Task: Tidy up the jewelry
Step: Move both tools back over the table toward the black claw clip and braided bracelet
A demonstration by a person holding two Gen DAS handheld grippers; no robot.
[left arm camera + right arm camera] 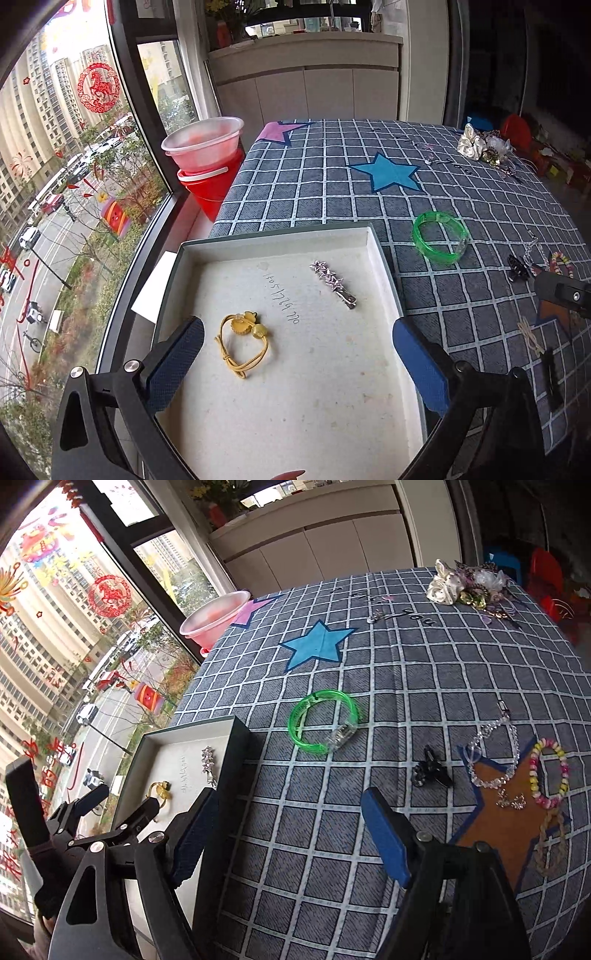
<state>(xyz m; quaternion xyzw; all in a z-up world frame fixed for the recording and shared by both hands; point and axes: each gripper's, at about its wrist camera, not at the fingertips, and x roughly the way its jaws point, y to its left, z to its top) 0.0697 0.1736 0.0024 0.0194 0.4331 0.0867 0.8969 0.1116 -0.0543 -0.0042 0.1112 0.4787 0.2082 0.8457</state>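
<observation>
**Green bangle lies ahead of the right claw, still outside the box**

The green bangle [323,720] lies flat on the checked counter [424,672], in the middle of the right wrist view, straight up-frame from the right claw [291,834] and a little right of the box [242,734]. Its clear clasp faces the lower right, so the ring's rim nearest the claw is the plain green arc. The right claw is released, with nothing between its blue pads, and it looks the nearer one for this piece. The left claw [299,354] is also released and empty, hanging over the box floor, where the yellow hair tie [242,343] and the star hair clip [334,284] already lie apart.

At right in the right wrist view wait a black claw clip [430,768], a clear bead bracelet [491,753] and a pastel bead bracelet [550,775]. The heap of fabric flowers [465,583] at upper right is too tangled to sort out, and a straw-coloured cord at the lower right is partly cut off by the claw's frame.
</observation>
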